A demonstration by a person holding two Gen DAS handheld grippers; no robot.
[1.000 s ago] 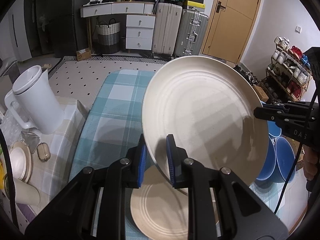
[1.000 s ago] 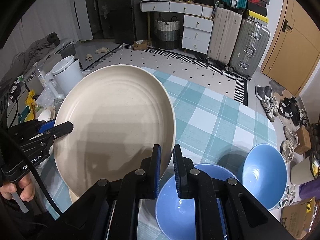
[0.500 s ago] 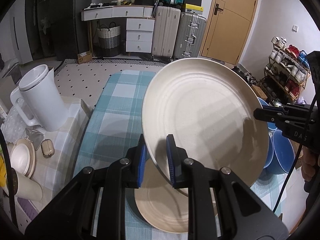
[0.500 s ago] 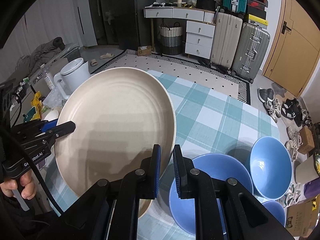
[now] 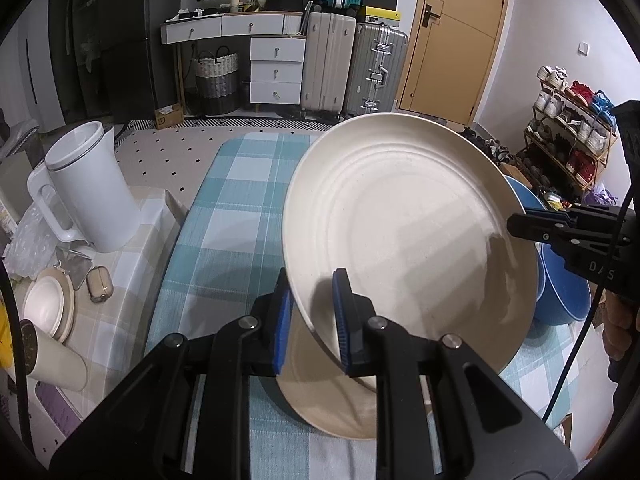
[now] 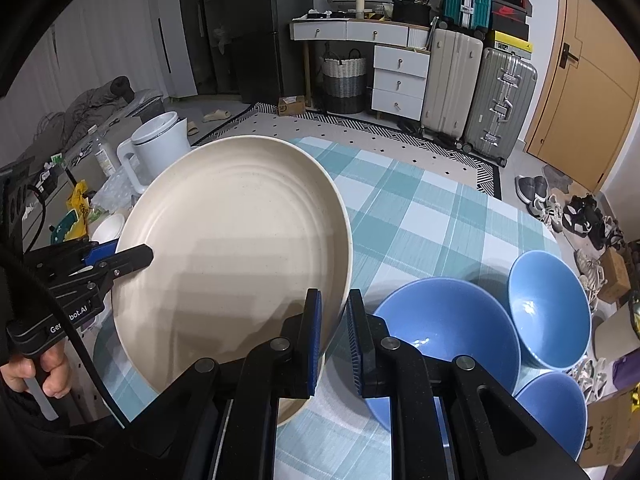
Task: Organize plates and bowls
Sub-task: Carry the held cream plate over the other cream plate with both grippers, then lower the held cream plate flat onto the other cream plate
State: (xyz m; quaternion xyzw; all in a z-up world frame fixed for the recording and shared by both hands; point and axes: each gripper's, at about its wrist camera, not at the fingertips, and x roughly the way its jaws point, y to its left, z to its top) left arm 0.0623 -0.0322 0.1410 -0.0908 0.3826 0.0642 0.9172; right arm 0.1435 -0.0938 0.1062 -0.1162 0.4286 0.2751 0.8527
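Plate hangs tilted over a second plate near the tabletop's near edge, my left gripper and right gripper pinching opposite rims; uneven lowering could slide it against the bowls.

White kettle is standing up and left of the jaws on a beige checked cloth; an earbud case is lying just below it. Checked desk cloth is stretching ahead of the jaws. Far beyond them, a woven basket, white drawers and suitcases are standing by the wall. A shoe rack is standing to the far right.
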